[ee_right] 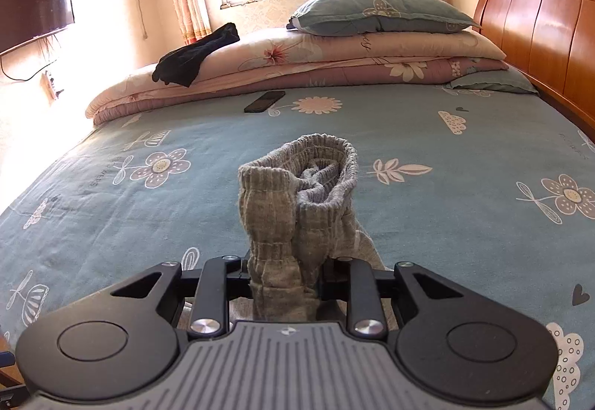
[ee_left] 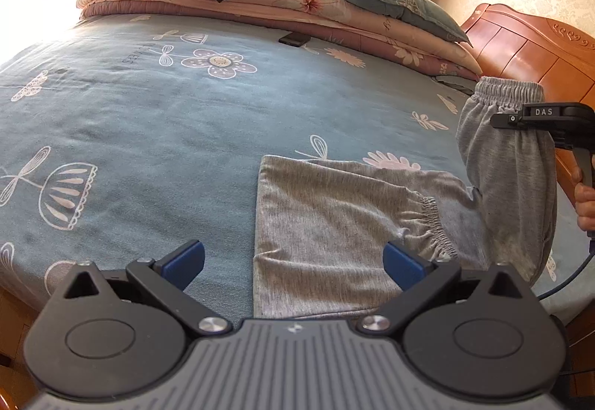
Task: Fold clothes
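Grey sweatpants (ee_left: 334,224) lie on the blue flowered bed sheet (ee_left: 148,119), partly folded, with one gathered cuff (ee_left: 431,224) on top. My left gripper (ee_left: 293,263) hovers open over the near edge of the pants, its blue pads (ee_left: 186,261) spread wide with nothing between them. At the right edge of the left wrist view, my right gripper (ee_left: 520,119) lifts the elastic waistband end (ee_left: 505,93) off the bed. In the right wrist view, my right gripper (ee_right: 284,272) is shut on the bunched grey waistband (ee_right: 301,194), which stands up between the fingers.
A black phone (ee_right: 264,101) lies on the sheet near folded quilts (ee_right: 297,67). A dark garment (ee_right: 193,56) and a blue pillow (ee_right: 379,12) rest on the quilts. The wooden headboard (ee_right: 539,30) stands at right. A person's hand (ee_left: 585,201) holds the right gripper's handle.
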Demonstrator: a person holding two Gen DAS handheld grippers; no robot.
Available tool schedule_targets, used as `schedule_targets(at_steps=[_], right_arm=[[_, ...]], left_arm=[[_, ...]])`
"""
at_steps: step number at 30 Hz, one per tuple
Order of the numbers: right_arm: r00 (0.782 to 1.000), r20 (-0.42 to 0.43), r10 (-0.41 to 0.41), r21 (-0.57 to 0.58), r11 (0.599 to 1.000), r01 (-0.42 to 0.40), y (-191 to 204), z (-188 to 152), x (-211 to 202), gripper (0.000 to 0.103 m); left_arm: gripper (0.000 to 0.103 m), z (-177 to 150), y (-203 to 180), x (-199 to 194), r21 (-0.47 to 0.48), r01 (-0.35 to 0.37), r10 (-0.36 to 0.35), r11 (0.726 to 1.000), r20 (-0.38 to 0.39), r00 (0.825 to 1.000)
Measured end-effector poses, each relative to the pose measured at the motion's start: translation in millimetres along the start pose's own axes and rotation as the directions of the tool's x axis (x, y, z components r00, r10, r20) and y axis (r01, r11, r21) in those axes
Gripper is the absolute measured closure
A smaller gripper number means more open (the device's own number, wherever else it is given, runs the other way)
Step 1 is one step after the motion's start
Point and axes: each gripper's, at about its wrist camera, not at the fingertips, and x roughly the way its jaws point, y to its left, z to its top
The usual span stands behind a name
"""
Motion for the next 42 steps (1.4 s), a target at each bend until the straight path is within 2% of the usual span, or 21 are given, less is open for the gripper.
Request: schedule_targets(at_steps=[7,15,18,23,27,29,32,36,38,40,42], right_arm=[[0.999,-0.002,0.032,-0.126,0.992,-0.032,57,-9,9,0.073],[0.999,-0.003,0.049,-0.302,0.952,-0.047,120,-31,18,0.074],[0.999,0.034,0.026,-0.439,0.898,-0.008,155,-50,22,0.074],[0.999,0.047,-0.016,-0.641,0.766,0.043,205,-103,48,0.073],[0.998,0.025,-0.064,-0.783,0.619,0.060,225,-154,79,0.073],[0.997,0.029,-0.078,-0.817,0.573,0.069,229,-170,87,0.072],[0.995,0.052,-0.086,-0.838,0.538,0.090,234,-181,90,0.071],[0.993,0.068,-0.098,-0.844,0.525,0.110,238,-184,90,0.070],[0.990,0.083,-0.118,-0.856,0.500,0.131,243,-187,90,0.070],[0.988,0.096,-0.119,-0.868,0.477,0.142,248,-191,88,0.059],[0.991,0.101,-0.085,-0.879,0.458,0.128,253,-196,79,0.043]], left_arm=[[0.002,-10,27,-21,-0.083,-0.040,0.043,0.996,0.032,0.999],[0.002,-19,52,-34,-0.181,-0.078,0.088,0.980,0.046,0.995],[0.002,-21,57,-36,-0.194,-0.086,0.097,0.977,0.047,0.994],[0.002,-26,64,-39,-0.214,-0.094,0.105,0.972,0.038,0.994],[0.002,-32,70,-40,-0.223,-0.108,0.117,0.969,0.027,0.993],[0.002,-35,73,-40,-0.231,-0.112,0.121,0.967,0.025,0.992],[0.002,-38,77,-39,-0.246,-0.112,0.121,0.963,0.023,0.992],[0.002,-41,79,-36,-0.257,-0.111,0.119,0.960,0.016,0.993],[0.002,-42,78,-35,-0.256,-0.108,0.116,0.961,0.015,0.993],[0.002,-42,77,-35,-0.254,-0.106,0.113,0.961,0.012,0.994],[0.002,-42,76,-37,-0.253,-0.113,0.120,0.961,0.014,0.993]])
